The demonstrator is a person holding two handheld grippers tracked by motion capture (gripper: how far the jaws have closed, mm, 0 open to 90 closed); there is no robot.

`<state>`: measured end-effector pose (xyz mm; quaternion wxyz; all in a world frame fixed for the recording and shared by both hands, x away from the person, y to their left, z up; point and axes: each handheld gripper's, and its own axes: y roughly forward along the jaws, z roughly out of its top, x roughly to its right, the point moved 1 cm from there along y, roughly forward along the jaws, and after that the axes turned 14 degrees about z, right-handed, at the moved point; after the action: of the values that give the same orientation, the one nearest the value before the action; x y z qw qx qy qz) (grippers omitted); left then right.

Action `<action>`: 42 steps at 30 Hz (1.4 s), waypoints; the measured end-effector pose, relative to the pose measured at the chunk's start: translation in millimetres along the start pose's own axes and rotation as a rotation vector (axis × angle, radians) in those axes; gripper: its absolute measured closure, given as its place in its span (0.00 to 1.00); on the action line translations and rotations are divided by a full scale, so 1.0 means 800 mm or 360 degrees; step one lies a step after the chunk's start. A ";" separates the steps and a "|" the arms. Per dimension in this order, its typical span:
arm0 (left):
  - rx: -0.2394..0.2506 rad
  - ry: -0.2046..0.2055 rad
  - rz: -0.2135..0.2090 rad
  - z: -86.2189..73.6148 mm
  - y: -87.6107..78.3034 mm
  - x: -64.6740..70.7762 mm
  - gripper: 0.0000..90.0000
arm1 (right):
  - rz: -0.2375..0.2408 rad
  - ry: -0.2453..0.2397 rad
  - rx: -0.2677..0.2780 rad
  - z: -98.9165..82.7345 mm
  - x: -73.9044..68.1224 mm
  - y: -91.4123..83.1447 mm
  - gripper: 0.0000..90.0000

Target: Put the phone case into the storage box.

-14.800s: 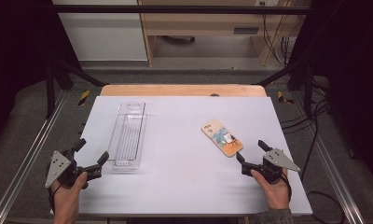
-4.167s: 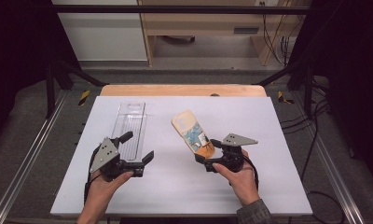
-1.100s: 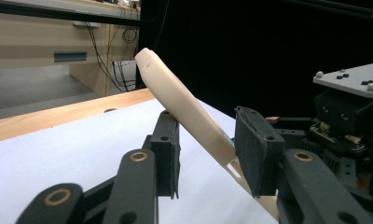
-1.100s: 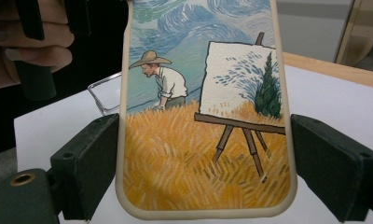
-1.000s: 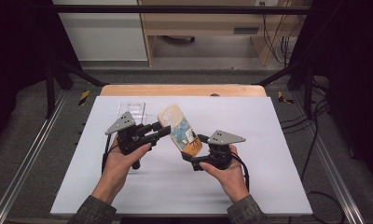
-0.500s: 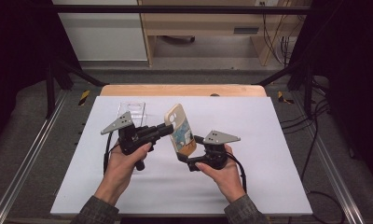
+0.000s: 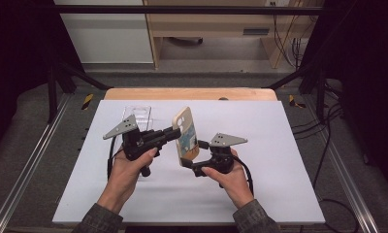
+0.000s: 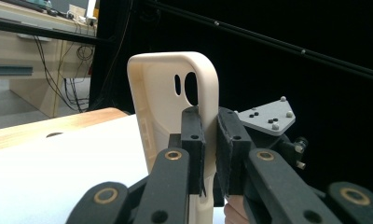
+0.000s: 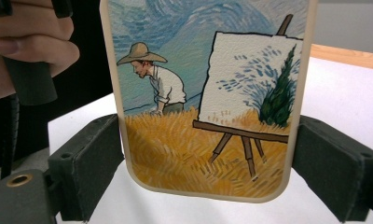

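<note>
The phone case (image 7: 185,136) is held upright above the tabletop (image 7: 279,145), beside the clear tray (image 7: 139,112); its edge is pinched by the left claw (image 7: 175,132), just closed; its lower sides are clamped by the right claw (image 7: 188,162).

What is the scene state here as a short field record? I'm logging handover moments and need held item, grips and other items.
held item: phone case, cream rim, painted back showing a man in a straw hat and an easel, held upright above the table
left gripper: fingers shut on the phone case wall near the camera cut-out
right gripper: fingers pressed on both side edges at the case's lower end
hands: left hand, right hand
other item: clear plastic tray lying behind the left gripper
</note>
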<state>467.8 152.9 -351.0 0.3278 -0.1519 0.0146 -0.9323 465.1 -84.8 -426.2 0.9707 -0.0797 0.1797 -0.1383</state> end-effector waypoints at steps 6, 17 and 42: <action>0.0008 -0.0007 -0.0042 0.004 -0.004 0.000 0.91 | 0.0036 0.0003 -0.0002 0.004 -0.003 0.004 0.12; 0.0024 0.0010 -0.0012 0.010 -0.011 -0.008 0.91 | 0.0022 -0.0033 0.0037 0.007 -0.004 0.007 0.13; 0.0124 0.0088 0.0392 0.027 -0.032 -0.038 0.91 | -0.0519 -0.0061 0.0001 0.000 0.024 -0.049 0.18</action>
<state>481.3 193.1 -335.5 0.4448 -0.1103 0.0058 -0.8888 472.7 -128.0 -424.3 0.9386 -0.1100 0.1457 -0.2926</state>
